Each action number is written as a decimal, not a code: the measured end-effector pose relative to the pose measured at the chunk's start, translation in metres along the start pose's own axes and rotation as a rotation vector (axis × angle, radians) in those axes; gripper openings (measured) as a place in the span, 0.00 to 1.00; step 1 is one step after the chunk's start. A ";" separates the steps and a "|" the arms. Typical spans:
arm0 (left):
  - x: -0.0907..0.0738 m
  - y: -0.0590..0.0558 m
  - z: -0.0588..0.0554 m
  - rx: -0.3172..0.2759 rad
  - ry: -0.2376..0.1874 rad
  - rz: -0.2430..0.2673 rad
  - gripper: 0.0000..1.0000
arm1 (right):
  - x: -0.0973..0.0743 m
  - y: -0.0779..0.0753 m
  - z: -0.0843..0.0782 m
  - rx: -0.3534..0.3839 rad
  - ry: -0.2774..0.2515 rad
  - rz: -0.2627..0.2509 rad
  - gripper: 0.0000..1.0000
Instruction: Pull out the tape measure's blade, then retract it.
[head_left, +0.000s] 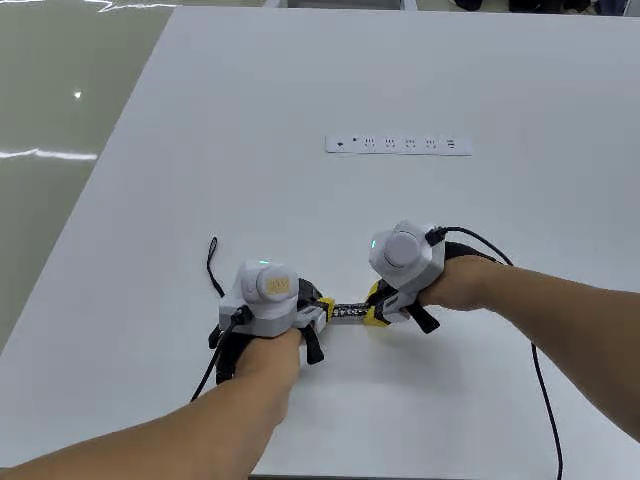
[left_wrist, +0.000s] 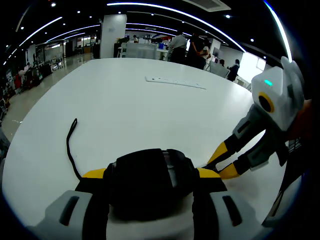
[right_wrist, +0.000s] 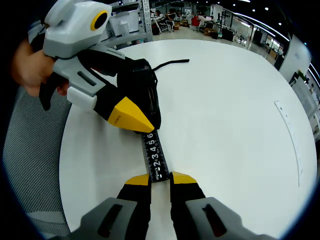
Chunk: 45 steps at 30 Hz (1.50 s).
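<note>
My left gripper (head_left: 322, 312) squeezes the black tape measure case (left_wrist: 150, 182) near the front of the white table (head_left: 300, 90), my right gripper (right_wrist: 160, 180) pinches the blade (right_wrist: 154, 152) tip (only a little is out), so I'd pull straight and slow.

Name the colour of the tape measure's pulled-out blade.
Black blade with white numerals; right gripper view.

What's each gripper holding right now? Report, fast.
Left gripper: shut on the tape measure case.
Right gripper: shut on the end of the blade, with a short length drawn out.
</note>
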<state>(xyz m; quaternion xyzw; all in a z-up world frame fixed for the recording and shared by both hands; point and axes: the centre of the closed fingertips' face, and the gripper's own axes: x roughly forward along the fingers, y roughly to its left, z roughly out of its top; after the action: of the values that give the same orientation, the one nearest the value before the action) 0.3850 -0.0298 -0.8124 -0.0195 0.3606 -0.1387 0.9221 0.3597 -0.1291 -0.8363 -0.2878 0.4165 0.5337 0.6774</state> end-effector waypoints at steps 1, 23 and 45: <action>0.000 0.000 0.000 0.000 0.000 0.000 0.65 | 0.000 0.000 0.000 0.001 0.000 0.000 0.13; 0.000 0.000 0.000 -0.002 0.001 -0.001 0.65 | 0.005 0.001 0.006 -0.003 -0.006 0.005 0.13; 0.000 -0.001 0.000 -0.007 -0.002 -0.008 0.65 | 0.009 0.002 0.015 0.002 -0.010 0.005 0.13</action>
<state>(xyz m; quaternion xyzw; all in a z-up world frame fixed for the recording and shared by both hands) 0.3848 -0.0305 -0.8125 -0.0244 0.3600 -0.1409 0.9219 0.3620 -0.1115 -0.8369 -0.2833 0.4142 0.5365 0.6785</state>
